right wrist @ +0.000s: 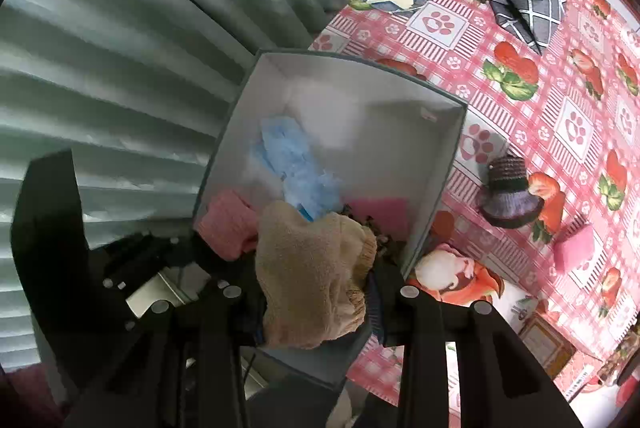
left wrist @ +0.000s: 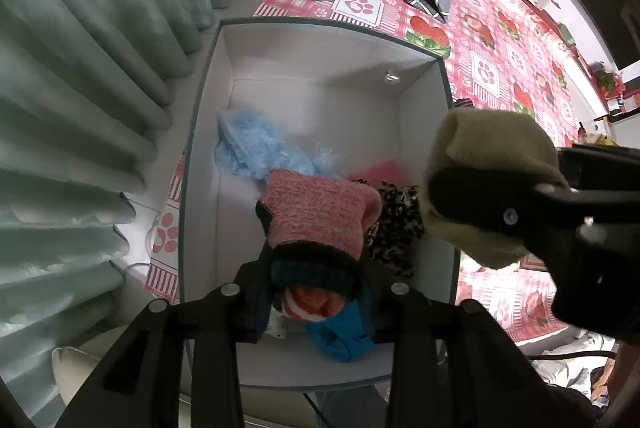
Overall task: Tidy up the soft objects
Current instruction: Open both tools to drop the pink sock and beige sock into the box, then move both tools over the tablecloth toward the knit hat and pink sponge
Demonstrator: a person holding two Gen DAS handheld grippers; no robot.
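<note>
Left claw (left wrist: 316,292) squeezing pink sock (left wrist: 320,212) over white box (left wrist: 320,84). Right claw (right wrist: 320,292) squeezing tan sock (right wrist: 312,268) at box rim. Could bump claws together, drop tan sock outside onto bed.

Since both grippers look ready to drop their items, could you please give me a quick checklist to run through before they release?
1. Left gripper holds the pink knitted item: ok.
2. Right gripper holds the beige item: ok.
3. Pink item is over the white box: ok.
4. Beige item is over the box: cannot tell; the left wrist view puts it near the right wall.
5. Free floor space in the box: ok, the far half is bare beyond the blue fluffy item.
6. Everything soft collected: not ok; the purple knitted item lies on the tablecloth.
</note>
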